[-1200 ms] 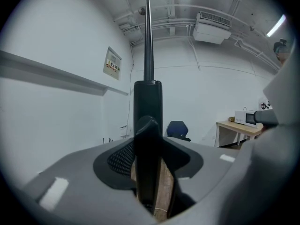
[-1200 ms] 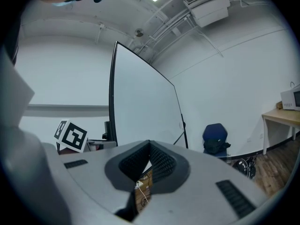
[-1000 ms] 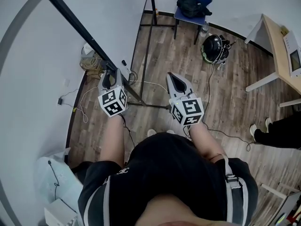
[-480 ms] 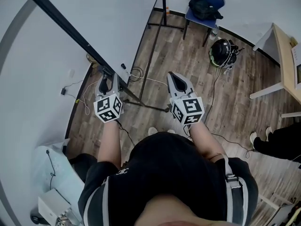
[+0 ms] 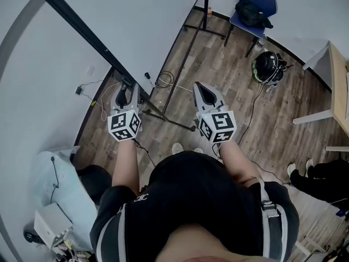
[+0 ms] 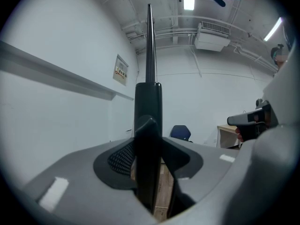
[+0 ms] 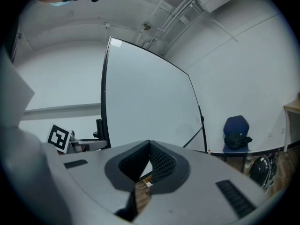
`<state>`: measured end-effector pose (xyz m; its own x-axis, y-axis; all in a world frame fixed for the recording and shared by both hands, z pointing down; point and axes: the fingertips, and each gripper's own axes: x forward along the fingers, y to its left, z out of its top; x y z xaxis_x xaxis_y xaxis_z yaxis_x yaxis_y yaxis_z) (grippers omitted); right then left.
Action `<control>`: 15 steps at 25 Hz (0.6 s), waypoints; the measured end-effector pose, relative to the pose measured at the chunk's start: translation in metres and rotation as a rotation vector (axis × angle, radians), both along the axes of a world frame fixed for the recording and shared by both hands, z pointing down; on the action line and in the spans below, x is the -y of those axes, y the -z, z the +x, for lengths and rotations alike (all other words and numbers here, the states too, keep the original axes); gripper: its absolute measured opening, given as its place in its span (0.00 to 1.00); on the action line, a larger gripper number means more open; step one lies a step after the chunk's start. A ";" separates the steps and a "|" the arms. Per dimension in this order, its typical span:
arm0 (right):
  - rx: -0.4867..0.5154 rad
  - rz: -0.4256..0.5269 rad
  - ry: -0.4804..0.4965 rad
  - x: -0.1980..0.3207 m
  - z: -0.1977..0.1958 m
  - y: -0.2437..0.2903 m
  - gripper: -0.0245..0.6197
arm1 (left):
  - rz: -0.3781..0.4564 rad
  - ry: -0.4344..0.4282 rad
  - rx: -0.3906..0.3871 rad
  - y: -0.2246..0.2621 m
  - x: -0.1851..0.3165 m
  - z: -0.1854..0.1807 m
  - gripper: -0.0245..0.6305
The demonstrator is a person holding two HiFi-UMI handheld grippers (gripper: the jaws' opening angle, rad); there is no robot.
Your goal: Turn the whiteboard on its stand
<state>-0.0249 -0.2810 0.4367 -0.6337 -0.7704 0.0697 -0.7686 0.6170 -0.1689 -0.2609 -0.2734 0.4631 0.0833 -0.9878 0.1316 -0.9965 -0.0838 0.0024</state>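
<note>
The whiteboard (image 5: pixel 136 21) is a big white panel in a thin black frame (image 5: pixel 82 34) on a black stand (image 5: pixel 173 75). My left gripper (image 5: pixel 126 87) is shut on the frame's near edge, low down. In the left gripper view that black edge (image 6: pixel 149 55) runs straight up from between the jaws of the left gripper (image 6: pixel 149 125). My right gripper (image 5: pixel 199 87) hangs in the air to the right of the board, shut with nothing in it. The right gripper view has the board's face (image 7: pixel 145 97) ahead of the right gripper (image 7: pixel 150 146).
The stand's foot bar (image 5: pixel 169 119) and loose cables (image 5: pixel 163 81) lie on the wood floor under the grippers. A blue chair with a black bag (image 5: pixel 252 11), a helmet (image 5: pixel 267 65) and a desk (image 5: pixel 334 70) stand at the right. A person's feet (image 5: pixel 305 171) show at lower right.
My left gripper has drawn a little left and toward me, still shut on the frame. The room has slid right in the head view. The right gripper has barely moved.
</note>
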 end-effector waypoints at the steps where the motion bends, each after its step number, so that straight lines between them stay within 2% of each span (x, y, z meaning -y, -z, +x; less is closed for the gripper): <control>1: -0.001 -0.001 0.011 -0.001 -0.005 0.000 0.05 | 0.001 0.000 0.000 0.000 -0.003 -0.002 0.32; 15: -0.010 0.005 0.126 -0.025 -0.063 -0.001 0.05 | 0.020 0.009 -0.003 0.000 -0.054 -0.041 0.32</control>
